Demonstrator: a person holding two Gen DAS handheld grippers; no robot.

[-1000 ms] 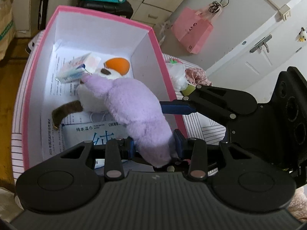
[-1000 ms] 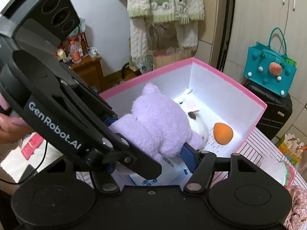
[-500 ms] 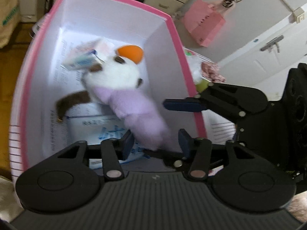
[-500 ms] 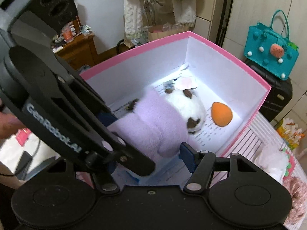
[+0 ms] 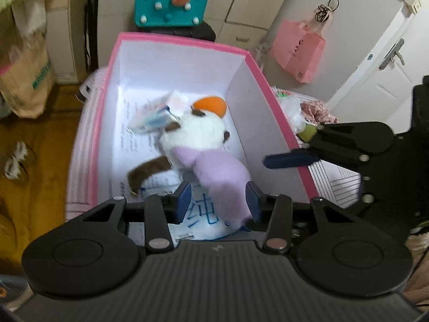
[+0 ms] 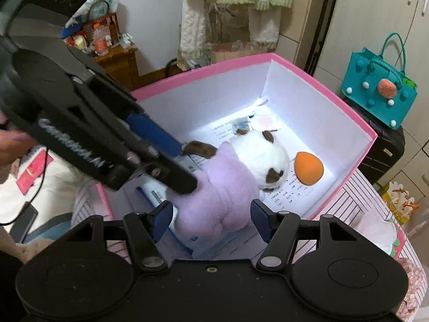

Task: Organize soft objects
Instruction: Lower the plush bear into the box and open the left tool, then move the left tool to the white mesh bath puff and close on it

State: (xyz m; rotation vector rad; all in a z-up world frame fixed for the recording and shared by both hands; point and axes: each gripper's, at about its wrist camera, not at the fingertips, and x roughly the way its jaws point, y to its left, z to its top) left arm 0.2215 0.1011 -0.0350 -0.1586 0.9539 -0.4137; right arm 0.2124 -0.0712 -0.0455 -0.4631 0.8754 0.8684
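A plush toy (image 5: 198, 145) with a white head and a purple body (image 6: 222, 196) lies in the pink box (image 5: 187, 40), on a pack of wet wipes (image 5: 203, 214). My left gripper (image 5: 218, 201) is over the box's near end and its jaws are closing. The purple end lies between them against the right pad, with a gap at the left pad. My right gripper (image 6: 211, 220) is open above the box, the plush below it. One of its fingers (image 5: 289, 159) hangs over the box's right wall. An orange sponge (image 5: 210, 104) and a tissue pack (image 5: 152, 118) lie deeper in the box.
The box stands on a striped cover (image 5: 337, 185). A floral cloth (image 5: 316, 107) and a white bag lie to its right. A teal bag (image 5: 171, 0) sits on a black case behind, and a pink paper bag (image 5: 300, 51) hangs on a cupboard. A hand (image 6: 10, 145) holds the left gripper.
The left gripper let go of the plush's purple end and pulled back a little. The plush sank into the box and rolled so its white head shows. The right gripper barely moved.
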